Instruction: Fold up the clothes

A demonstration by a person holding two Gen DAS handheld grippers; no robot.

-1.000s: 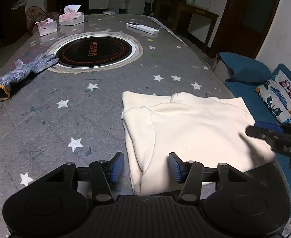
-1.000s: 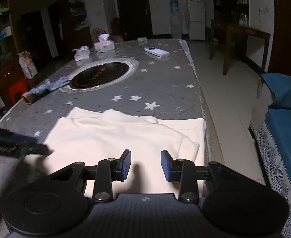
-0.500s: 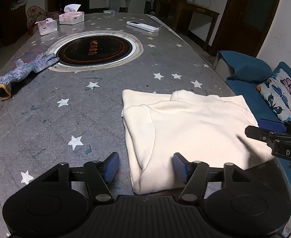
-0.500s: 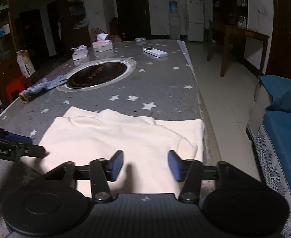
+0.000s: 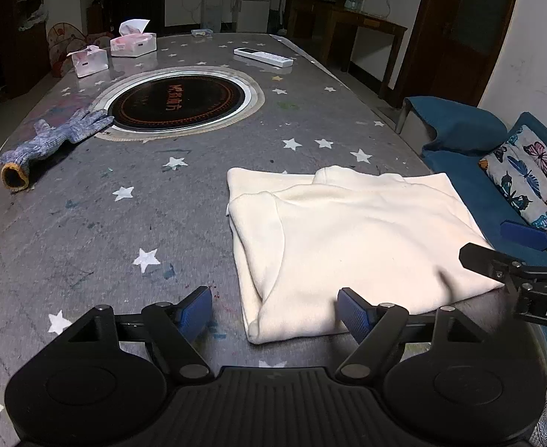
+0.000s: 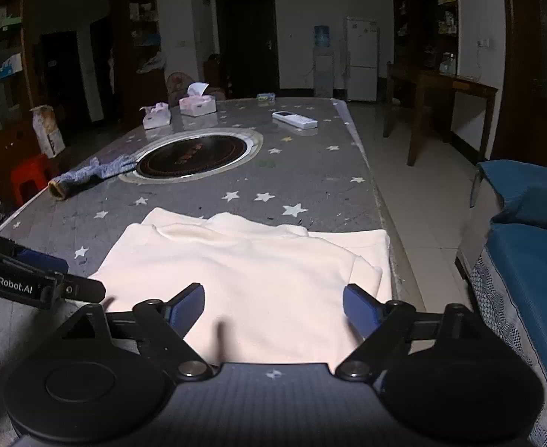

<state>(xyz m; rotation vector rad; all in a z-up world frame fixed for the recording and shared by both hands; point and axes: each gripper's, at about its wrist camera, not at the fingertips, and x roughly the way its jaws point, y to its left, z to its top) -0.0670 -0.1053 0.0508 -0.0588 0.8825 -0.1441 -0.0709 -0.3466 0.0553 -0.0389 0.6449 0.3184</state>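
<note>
The left gripper (image 5: 275,311) tilts steeply down, its jaws opening, nothing pressed between its blue pads (image 5: 351,311); the near corner of the folded cream sweatshirt (image 5: 348,246) lies below the gap. The right gripper (image 6: 273,307) slopes down over the sweatshirt's near edge, its jaws also opening, its blue pads (image 6: 187,303) clear of the cloth.

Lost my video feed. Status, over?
Left gripper and right gripper jaws opening, nothing pinched. Cream sweatshirt folded flat on table. Nothing in the way.
</note>
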